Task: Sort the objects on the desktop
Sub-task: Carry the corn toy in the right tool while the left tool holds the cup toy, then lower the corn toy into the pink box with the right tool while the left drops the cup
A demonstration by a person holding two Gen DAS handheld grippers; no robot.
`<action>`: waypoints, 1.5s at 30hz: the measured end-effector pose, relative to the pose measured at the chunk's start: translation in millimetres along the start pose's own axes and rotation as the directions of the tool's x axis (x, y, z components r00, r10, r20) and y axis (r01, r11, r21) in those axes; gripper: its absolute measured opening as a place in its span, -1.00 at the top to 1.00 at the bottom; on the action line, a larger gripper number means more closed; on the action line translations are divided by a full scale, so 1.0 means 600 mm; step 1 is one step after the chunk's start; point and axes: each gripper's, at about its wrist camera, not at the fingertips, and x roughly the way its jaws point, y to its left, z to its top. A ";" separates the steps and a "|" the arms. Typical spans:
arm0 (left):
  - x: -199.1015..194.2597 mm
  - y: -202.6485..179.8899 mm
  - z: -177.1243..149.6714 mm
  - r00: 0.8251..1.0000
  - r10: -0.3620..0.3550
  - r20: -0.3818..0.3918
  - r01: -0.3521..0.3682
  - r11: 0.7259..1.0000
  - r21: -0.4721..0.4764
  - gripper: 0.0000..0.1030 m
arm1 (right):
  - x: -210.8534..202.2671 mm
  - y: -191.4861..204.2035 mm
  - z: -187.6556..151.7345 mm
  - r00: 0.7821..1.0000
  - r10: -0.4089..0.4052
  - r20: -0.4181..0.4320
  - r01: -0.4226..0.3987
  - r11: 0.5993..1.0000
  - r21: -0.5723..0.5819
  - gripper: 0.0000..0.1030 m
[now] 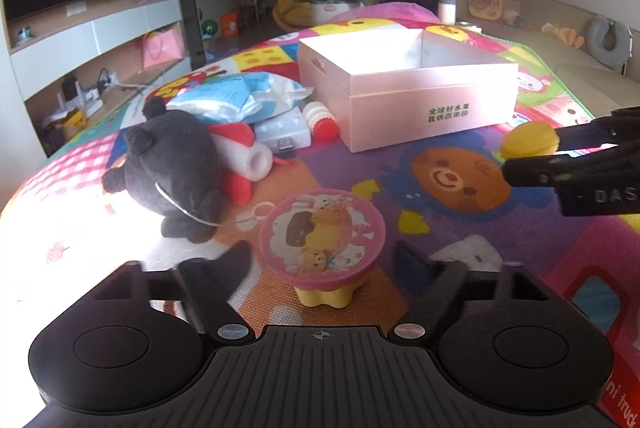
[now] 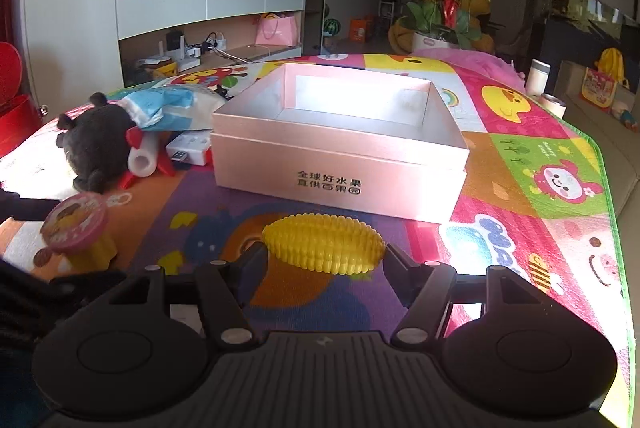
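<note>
A yellow jelly cup with a pink cartoon lid (image 1: 323,234) stands on the play mat between the fingers of my left gripper (image 1: 323,257). A thin gap shows on each side of the lid, so the left gripper is open around the cup. The cup (image 2: 78,228) also shows at the left of the right wrist view. My right gripper (image 2: 322,253) is shut on a yellow toy corn cob (image 2: 324,244), one finger at each end. The same corn (image 1: 528,139) and right gripper (image 1: 520,157) appear at the right of the left wrist view. An open pink box (image 2: 340,184) stands just beyond.
A black plush toy (image 1: 176,168), a white tube with red parts (image 1: 256,160), a blue-white bag (image 1: 236,96), a white charger (image 1: 284,132) and a small red-capped bottle (image 1: 320,120) lie left of the box (image 1: 408,96). The colourful mat (image 2: 540,164) ends at a green edge on the right.
</note>
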 end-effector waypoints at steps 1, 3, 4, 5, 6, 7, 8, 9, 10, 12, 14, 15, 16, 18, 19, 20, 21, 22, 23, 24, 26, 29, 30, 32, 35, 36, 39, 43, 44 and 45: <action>0.000 -0.001 0.001 1.000 0.002 0.007 -0.002 1.000 -0.005 -0.35 | -0.016 -0.002 -0.007 1.000 0.010 0.001 -0.010 1.000 -0.004 -0.25; -0.001 -0.003 0.002 1.000 0.016 0.014 -0.016 1.000 -0.002 -0.23 | -0.040 -0.007 -0.018 1.000 0.023 0.000 -0.023 1.000 -0.015 -0.25; -0.004 -0.005 0.003 0.999 0.026 0.023 -0.026 1.000 0.002 -0.15 | -0.052 -0.007 -0.022 1.000 0.025 0.004 -0.025 0.999 -0.021 -0.24; -0.008 -0.006 0.003 0.999 0.027 0.027 -0.027 1.000 0.006 -0.15 | -0.063 -0.008 -0.026 1.000 0.028 0.011 -0.027 0.999 -0.027 -0.24; -0.014 -0.007 0.003 0.999 0.021 0.033 -0.021 1.000 0.012 -0.15 | -0.074 -0.008 -0.030 0.999 0.030 0.019 -0.030 0.999 -0.034 -0.24; -0.021 -0.009 0.004 0.999 0.015 0.041 -0.016 1.000 0.022 -0.15 | -0.085 -0.007 -0.033 0.999 0.032 0.031 -0.031 0.999 -0.040 -0.24; -0.029 -0.012 0.005 0.999 0.011 0.051 -0.013 0.999 0.033 -0.15 | -0.094 -0.007 -0.034 0.998 0.035 0.043 -0.033 0.999 -0.044 -0.24; -0.039 -0.016 0.006 0.998 0.004 0.064 -0.007 0.999 0.046 -0.15 | -0.103 -0.007 -0.036 0.998 0.037 0.054 -0.034 0.998 -0.048 -0.24; -0.048 -0.020 0.008 0.997 -0.009 0.076 0.004 0.998 0.057 -0.15 | -0.112 -0.008 -0.035 0.997 0.039 0.066 -0.036 0.998 -0.052 -0.24; -0.067 -0.027 0.015 0.994 -0.044 0.103 0.036 0.996 0.078 -0.15 | -0.125 -0.009 -0.035 0.995 0.041 0.085 -0.036 0.997 -0.067 -0.24; -0.082 -0.034 0.032 0.987 -0.083 0.136 0.069 0.992 0.103 -0.15 | -0.137 -0.010 -0.035 0.994 0.040 0.100 -0.032 0.996 -0.085 -0.24; -0.087 -0.037 0.047 0.982 -0.104 0.156 0.087 0.990 0.112 -0.15 | -0.141 -0.010 -0.034 0.993 0.039 0.108 -0.029 0.995 -0.096 -0.25; -0.088 -0.037 0.065 0.978 -0.122 0.172 0.103 0.988 0.117 -0.15 | -0.145 -0.010 -0.031 0.992 0.036 0.117 -0.024 0.994 -0.106 -0.25; -0.085 -0.037 0.114 0.966 -0.147 0.214 0.122 0.984 0.126 -0.15 | -0.149 -0.010 -0.021 0.987 0.015 0.158 0.006 0.991 -0.132 -0.25; -0.082 -0.038 0.140 0.958 -0.152 0.242 0.123 0.984 0.129 -0.15 | -0.149 -0.010 -0.012 0.983 -0.001 0.186 0.029 0.989 -0.143 -0.25; -0.075 -0.038 0.168 0.950 -0.152 0.274 0.121 0.985 0.126 -0.15 | -0.146 -0.010 -0.002 0.977 -0.018 0.214 0.051 0.987 -0.150 -0.25; -0.066 -0.037 0.199 0.941 -0.149 0.303 0.118 0.986 0.117 -0.16 | -0.141 -0.011 0.009 0.971 -0.033 0.238 0.071 0.986 -0.153 -0.25; -0.055 -0.036 0.227 0.936 -0.139 0.325 0.113 0.989 0.097 -0.17 | -0.132 -0.012 0.025 0.964 -0.051 0.260 0.093 0.984 -0.152 -0.24; -0.044 -0.035 0.253 0.931 -0.130 0.340 0.111 0.991 0.074 -0.19 | -0.119 -0.014 0.045 0.957 -0.067 0.281 0.112 0.983 -0.147 -0.24; -0.032 -0.035 0.281 0.927 -0.133 0.350 0.117 0.991 0.066 -0.39 | -0.108 -0.014 0.062 0.951 -0.077 0.298 0.125 0.982 -0.144 -0.25; -0.018 -0.030 0.317 0.918 -0.134 0.372 0.117 0.991 0.068 -0.86 | -0.076 -0.010 0.102 0.932 -0.102 0.349 0.163 0.975 -0.150 -0.25; -0.026 0.005 0.317 0.912 -0.042 0.409 0.045 0.999 0.000 -0.93 | -0.027 0.007 0.136 0.924 -0.130 0.361 0.208 0.960 -0.187 -0.41; -0.033 0.024 0.301 0.915 -0.026 0.402 0.040 0.999 -0.026 -0.97 | -0.018 0.012 0.137 0.926 -0.129 0.355 0.208 0.959 -0.194 -0.45; -0.044 0.055 0.254 0.922 0.016 0.386 0.005 0.999 -0.054 -1.00 | -0.014 0.023 0.123 0.936 -0.092 0.340 0.174 0.960 -0.219 -0.48; -0.046 0.076 0.170 0.941 0.091 0.325 -0.087 0.996 -0.029 -1.00 | -0.018 0.038 0.088 0.948 -0.037 0.317 0.122 0.959 -0.254 -0.62; -0.044 0.082 0.141 0.948 0.109 0.300 -0.107 0.994 -0.022 -1.00 | -0.017 0.044 0.080 0.953 -0.025 0.303 0.110 0.957 -0.268 -0.62; -0.033 0.104 0.076 0.970 0.123 0.208 -0.116 0.992 -0.042 -1.00 | -0.018 0.064 0.073 0.962 0.003 0.274 0.078 0.955 -0.286 -0.62; -0.022 0.132 0.027 0.980 0.141 0.142 -0.128 0.987 -0.093 -1.00 | -0.016 0.089 0.087 0.965 0.030 0.262 0.052 0.952 -0.301 -0.62; -0.021 0.138 0.021 0.978 0.153 0.140 -0.139 0.985 -0.100 -1.00 | -0.015 0.097 0.092 0.966 0.038 0.257 0.044 0.951 -0.307 -0.62; -0.021 0.146 0.014 0.976 0.166 0.140 -0.151 0.982 -0.109 -1.00 | -0.012 0.104 0.094 0.967 0.047 0.249 0.035 0.948 -0.316 -0.47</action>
